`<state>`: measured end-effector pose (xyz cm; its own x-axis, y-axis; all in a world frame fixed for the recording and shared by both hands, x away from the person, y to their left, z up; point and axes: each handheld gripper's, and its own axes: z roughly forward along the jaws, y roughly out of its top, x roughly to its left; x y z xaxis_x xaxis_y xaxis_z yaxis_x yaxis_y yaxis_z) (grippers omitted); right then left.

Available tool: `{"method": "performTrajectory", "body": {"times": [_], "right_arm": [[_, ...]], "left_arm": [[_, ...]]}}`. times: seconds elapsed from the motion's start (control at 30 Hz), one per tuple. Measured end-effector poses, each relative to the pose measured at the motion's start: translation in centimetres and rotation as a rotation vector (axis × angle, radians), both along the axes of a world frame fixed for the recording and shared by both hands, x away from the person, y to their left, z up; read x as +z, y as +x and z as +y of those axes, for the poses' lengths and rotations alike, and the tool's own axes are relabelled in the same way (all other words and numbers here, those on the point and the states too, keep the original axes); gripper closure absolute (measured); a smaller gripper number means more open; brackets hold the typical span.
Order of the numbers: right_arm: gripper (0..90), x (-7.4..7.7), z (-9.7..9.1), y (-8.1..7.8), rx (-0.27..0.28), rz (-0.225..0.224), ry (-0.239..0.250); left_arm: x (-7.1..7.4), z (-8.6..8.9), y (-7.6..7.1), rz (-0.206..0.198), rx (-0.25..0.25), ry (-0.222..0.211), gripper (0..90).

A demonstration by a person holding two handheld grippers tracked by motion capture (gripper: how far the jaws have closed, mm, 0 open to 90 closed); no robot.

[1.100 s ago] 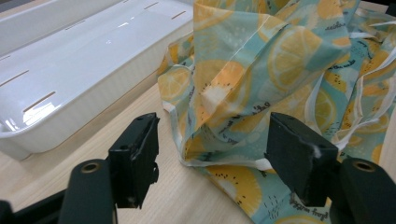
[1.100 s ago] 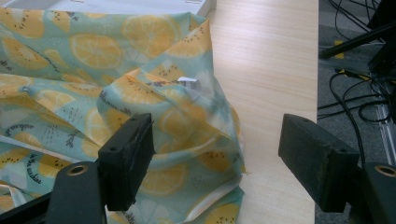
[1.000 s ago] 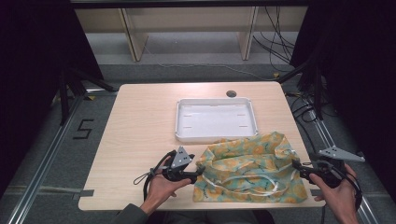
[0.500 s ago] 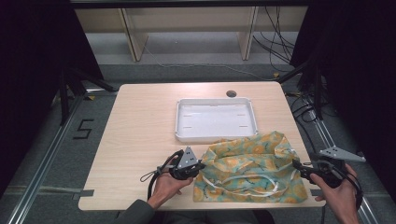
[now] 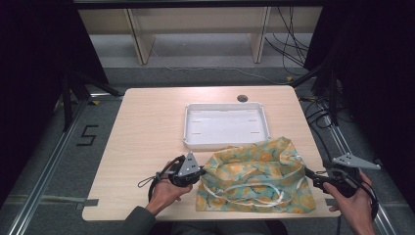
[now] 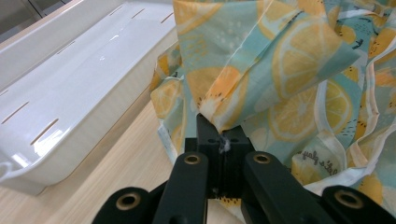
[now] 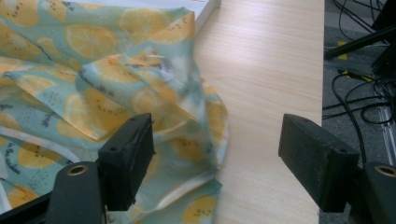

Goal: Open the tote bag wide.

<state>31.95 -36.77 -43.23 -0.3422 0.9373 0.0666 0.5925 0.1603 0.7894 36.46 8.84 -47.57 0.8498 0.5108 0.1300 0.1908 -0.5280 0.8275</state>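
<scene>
Left gripper view: crumpled lemon-print cloth (image 6: 280, 70) beside smooth white tray (image 6: 70, 93)

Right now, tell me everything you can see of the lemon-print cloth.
The lemon-print cloth is thin teal fabric with yellow and orange citrus slices and white tape ties. It lies crumpled near the table's front edge, its far edge against the white tray. The left gripper, whose jaws have just closed, pinches a fold at the cloth's left edge. The right gripper stands open over its right edge, one pad above the fabric.

One lemon-print cloth (image 5: 254, 178), one white tray (image 5: 226, 124), two grippers.
</scene>
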Motion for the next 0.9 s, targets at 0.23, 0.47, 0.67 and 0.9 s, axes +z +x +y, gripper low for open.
{"method": "performTrajectory", "body": {"times": [0.23, 0.47, 0.67, 0.9], "right_arm": [[27.3, -0.1, 0.3, 0.0, 0.013, 0.002, -0.003], [32.1, -0.3, 0.8, 0.1, 0.055, 0.013, -0.014], [31.1, -0.4, 1.4, 0.3, 0.111, 0.007, -0.036], [32.6, -0.3, 2.6, 0.4, 0.185, 0.016, -0.008]], "left_arm": [[0.0, 2.8, 0.0, -0.007, 0.050, 0.018, 88.5], [0.4, 5.2, -0.2, -0.010, 0.083, 0.029, 88.2], [0.3, 6.8, -0.2, -0.002, 0.100, 0.054, 87.0], [0.1, 7.3, 0.0, 0.048, 0.120, 0.054, 77.5]]}}
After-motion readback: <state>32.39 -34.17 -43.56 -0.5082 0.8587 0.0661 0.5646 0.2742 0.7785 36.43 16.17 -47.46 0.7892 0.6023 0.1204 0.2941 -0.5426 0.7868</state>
